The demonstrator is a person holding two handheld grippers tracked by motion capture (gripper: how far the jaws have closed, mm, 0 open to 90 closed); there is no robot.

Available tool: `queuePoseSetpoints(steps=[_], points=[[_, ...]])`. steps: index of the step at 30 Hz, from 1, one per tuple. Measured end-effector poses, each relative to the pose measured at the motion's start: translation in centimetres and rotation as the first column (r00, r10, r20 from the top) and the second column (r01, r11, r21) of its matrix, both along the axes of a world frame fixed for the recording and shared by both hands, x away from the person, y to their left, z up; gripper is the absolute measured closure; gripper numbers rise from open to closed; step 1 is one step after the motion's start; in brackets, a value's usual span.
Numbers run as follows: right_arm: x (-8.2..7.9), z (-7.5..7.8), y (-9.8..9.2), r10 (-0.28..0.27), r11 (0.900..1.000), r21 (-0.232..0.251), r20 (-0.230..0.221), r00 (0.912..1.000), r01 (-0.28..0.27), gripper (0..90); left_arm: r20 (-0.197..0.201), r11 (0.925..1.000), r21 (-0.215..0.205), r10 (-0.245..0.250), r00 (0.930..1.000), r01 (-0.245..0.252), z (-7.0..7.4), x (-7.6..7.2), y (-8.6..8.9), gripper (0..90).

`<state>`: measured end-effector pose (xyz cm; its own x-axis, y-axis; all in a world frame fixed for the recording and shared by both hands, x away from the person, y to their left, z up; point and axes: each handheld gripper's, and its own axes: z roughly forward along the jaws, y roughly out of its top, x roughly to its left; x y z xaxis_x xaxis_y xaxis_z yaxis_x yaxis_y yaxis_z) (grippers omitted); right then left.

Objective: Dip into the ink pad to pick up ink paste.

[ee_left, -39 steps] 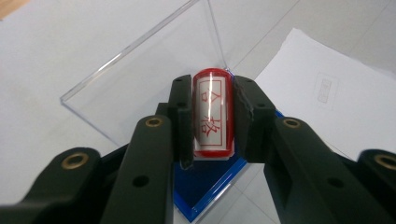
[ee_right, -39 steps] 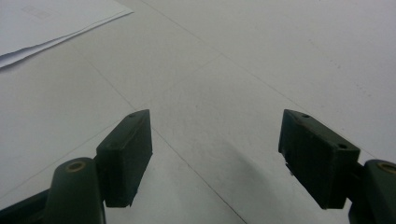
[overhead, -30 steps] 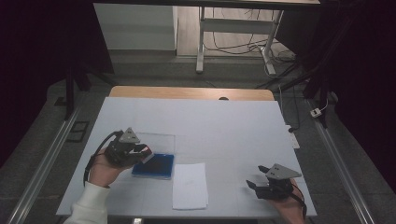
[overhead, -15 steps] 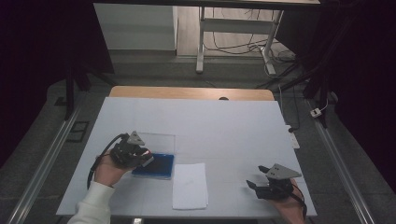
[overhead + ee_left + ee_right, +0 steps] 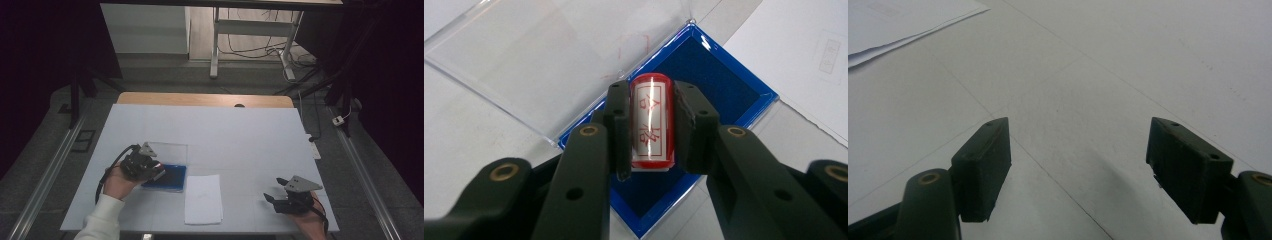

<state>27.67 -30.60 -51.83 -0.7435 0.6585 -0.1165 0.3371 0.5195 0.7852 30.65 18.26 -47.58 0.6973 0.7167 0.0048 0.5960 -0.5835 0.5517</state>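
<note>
Above blue felt ink pad (image 5: pixel 719 85): left claw (image 5: pixel 651 122) pinching red cylindrical stamp (image 5: pixel 651 122), long axis pointing down at pad; right claw (image 5: pixel 1078 165) spread, idle, well apart.

Red cylindrical stamp (image 5: pixel 651 122) with red characters, upright over open blue ink pad (image 5: pixel 719 85).

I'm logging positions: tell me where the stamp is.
The stamp is clamped in the left gripper, at the table's near left, over the blue ink pad, left of the paper.
</note>
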Motion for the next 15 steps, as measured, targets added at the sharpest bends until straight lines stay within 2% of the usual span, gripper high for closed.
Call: queuePoseSetpoints(steps=[3, 15], points=[[0.00, -0.02, 0.01, -0.001, 1.000, 0.001, -0.004, 1.0000, 0.001, 25.7, -0.010, 0.9999, -0.006, -0.012, 0.9999, 0.012, -0.25, 0.06, -0.21, 70.3], [0.01, -0.01, -0.01, 0.002, 1.000, 0.000, -0.001, 1.0000, -0.002, 25.7, -0.018, 1.0000, -0.005, -0.006, 0.9998, 0.006, -0.47, 0.13, -0.28, 70.3]])
